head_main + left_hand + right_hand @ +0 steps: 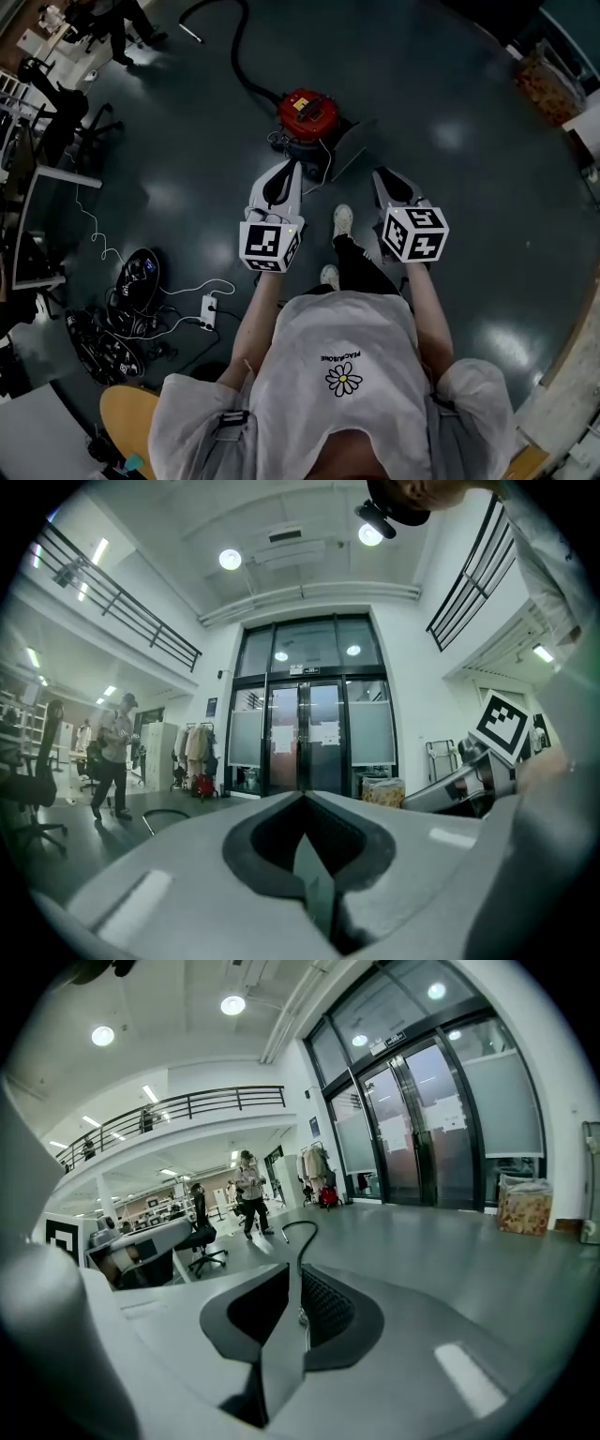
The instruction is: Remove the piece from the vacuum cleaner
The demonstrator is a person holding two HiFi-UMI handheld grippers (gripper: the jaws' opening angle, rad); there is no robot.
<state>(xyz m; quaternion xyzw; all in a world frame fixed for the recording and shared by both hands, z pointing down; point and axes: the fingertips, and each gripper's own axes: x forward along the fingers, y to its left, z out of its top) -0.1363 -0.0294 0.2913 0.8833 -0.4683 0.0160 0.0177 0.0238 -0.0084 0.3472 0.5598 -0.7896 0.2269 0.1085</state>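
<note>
The red vacuum cleaner [303, 111] stands on the dark floor straight ahead of me, just beyond both grippers. Its black hose [236, 52] curls away to the far left and ends in a wand [191, 33]. Part of the hose [298, 1234] rises past my right jaws in the right gripper view. My left gripper [288, 167] [302, 803] is held above the floor, short of the vacuum, shut and empty. My right gripper [381, 174] [298, 1274] is level with it to the right, also shut on nothing. The vacuum's body shows in neither gripper view.
A power strip [208, 309] and a heap of black cables [131, 281] lie on the floor at my left. Office chairs [70, 117] and a desk stand further left. A box [548, 84] sits far right. A person [112, 757] walks in the hall, and glass doors [309, 733] are ahead.
</note>
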